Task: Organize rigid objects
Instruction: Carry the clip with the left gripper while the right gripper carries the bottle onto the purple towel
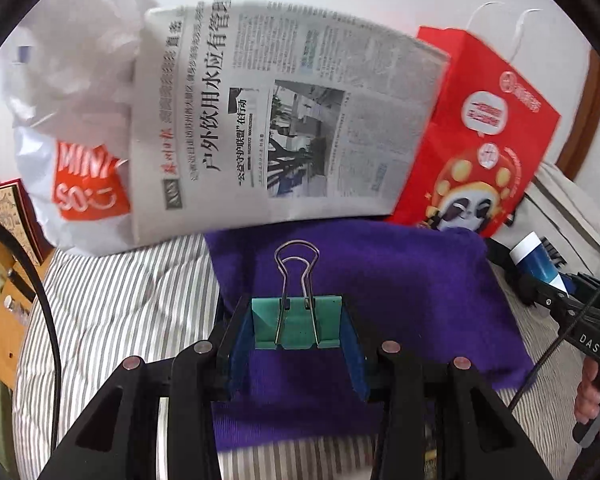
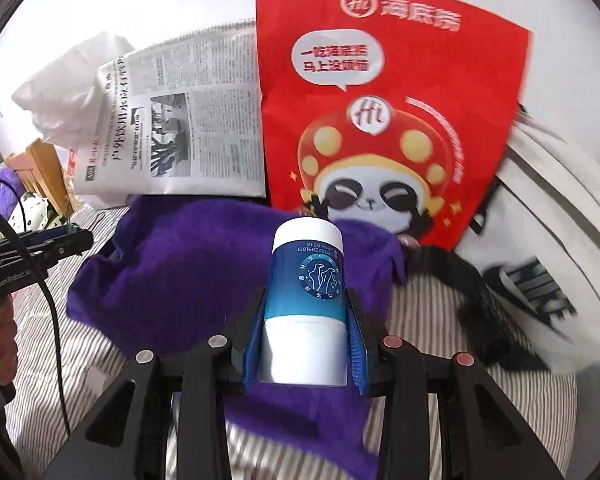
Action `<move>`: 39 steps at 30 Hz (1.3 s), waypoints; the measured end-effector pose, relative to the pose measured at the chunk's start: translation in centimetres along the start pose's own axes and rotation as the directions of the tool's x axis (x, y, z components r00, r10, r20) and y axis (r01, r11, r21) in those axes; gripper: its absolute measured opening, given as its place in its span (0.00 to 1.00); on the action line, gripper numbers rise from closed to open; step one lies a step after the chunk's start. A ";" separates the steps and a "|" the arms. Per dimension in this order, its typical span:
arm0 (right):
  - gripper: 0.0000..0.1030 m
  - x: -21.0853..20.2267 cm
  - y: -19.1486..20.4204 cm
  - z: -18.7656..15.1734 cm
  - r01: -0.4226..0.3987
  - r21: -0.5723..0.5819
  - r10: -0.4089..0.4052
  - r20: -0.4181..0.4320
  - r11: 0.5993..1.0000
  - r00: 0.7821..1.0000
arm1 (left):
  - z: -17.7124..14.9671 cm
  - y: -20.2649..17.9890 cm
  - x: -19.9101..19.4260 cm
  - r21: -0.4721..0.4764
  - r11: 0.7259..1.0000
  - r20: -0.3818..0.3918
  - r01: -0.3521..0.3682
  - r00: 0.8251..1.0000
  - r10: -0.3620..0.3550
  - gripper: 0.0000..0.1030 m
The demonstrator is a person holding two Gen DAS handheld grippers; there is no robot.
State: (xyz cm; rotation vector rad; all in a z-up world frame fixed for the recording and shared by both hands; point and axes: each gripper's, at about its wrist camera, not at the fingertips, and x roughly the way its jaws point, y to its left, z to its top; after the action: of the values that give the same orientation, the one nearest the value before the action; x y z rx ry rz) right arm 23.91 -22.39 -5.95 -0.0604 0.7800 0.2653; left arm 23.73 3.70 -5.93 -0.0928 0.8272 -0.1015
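Observation:
A green binder clip point(image 1: 298, 322) with silver wire handles sits between the blue pads of my left gripper point(image 1: 298, 308), which is shut on it above a purple cloth point(image 1: 400, 280). My right gripper point(image 2: 306, 304) is shut on a blue and white bottle point(image 2: 306, 280), held upright over the same purple cloth point(image 2: 172, 272). The right gripper with its bottle point(image 1: 538, 260) shows at the right edge of the left wrist view. The left gripper point(image 2: 74, 238) shows at the left edge of the right wrist view.
Behind the cloth stand a folded newspaper point(image 1: 284, 120), a white plastic bag point(image 1: 76, 112) with an orange logo, a red paper bag point(image 2: 388, 112) with a panda print and a white bag point(image 2: 548, 272) with a black logo. A striped bedsheet point(image 1: 132, 308) lies underneath. A hand point(image 1: 596, 392) grips the right tool.

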 end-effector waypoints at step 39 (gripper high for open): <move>0.35 11.8 -2.6 -1.6 0.033 0.036 -0.024 -0.234 0.999 0.972 | -1.5 -4.8 12.9 0.113 0.992 -0.165 -0.048 0.984 0.067 0.38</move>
State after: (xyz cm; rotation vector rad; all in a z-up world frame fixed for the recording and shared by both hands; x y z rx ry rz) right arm 31.51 -22.62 -15.48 -0.0662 1.0174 0.2174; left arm 31.05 -2.77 -15.73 0.0431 0.9905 -0.1006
